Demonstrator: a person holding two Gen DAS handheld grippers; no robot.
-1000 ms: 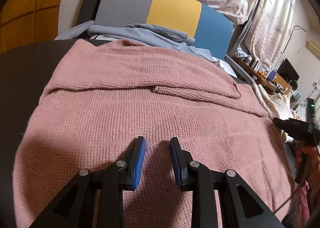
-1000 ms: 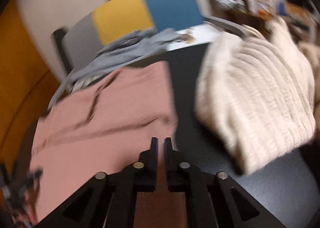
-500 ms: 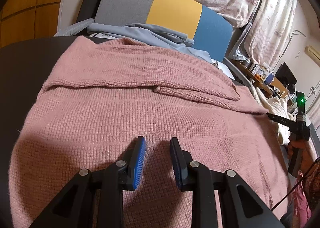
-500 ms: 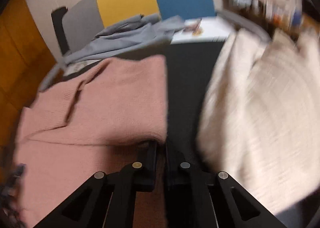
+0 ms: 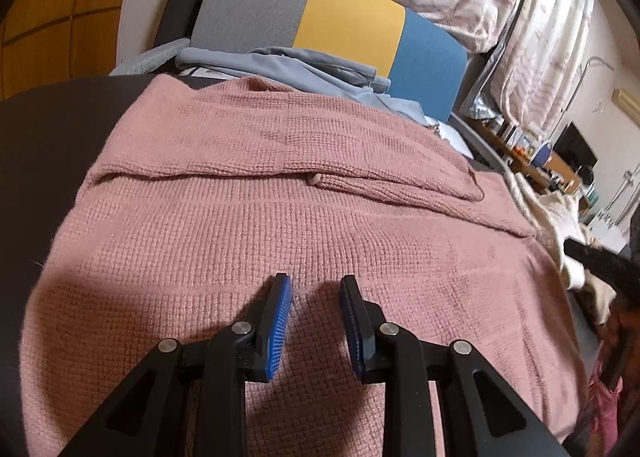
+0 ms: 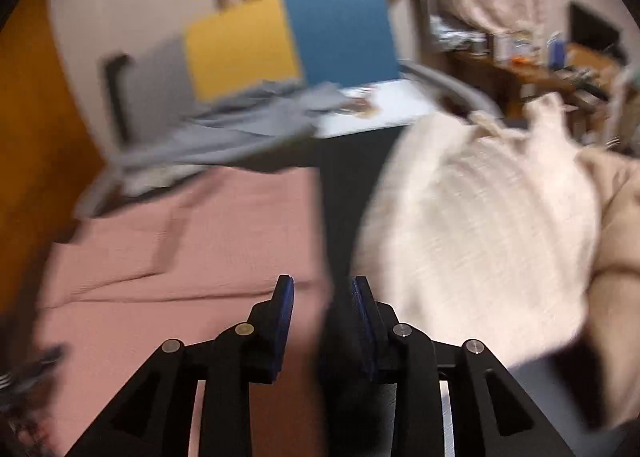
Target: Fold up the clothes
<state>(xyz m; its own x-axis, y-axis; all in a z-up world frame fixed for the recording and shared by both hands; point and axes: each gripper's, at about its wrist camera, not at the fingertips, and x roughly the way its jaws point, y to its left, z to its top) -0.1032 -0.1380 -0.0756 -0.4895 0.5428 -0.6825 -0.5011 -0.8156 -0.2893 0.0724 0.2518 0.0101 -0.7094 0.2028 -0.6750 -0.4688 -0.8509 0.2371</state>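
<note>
A pink knit sweater [image 5: 280,217] lies spread flat on the dark table, its far part folded over in a band. My left gripper [image 5: 315,285] is open and empty, hovering just above the sweater's near middle. In the blurred right wrist view my right gripper [image 6: 322,285] is open and empty above the sweater's right edge [image 6: 200,257], where the pink cloth meets the dark table [image 6: 340,185]. The right gripper also shows as a dark shape at the right edge of the left wrist view [image 5: 600,257].
A cream knit garment [image 6: 480,237] is heaped on the table right of the sweater. A grey-blue garment [image 5: 312,65] lies on a grey, yellow and blue chair [image 5: 344,17] behind the table. Curtains and a cluttered desk [image 6: 560,65] stand at the back right.
My right gripper has opened from nearly shut and lifted back from the sweater's right edge. My left gripper stays open over the sweater, barely moved.
</note>
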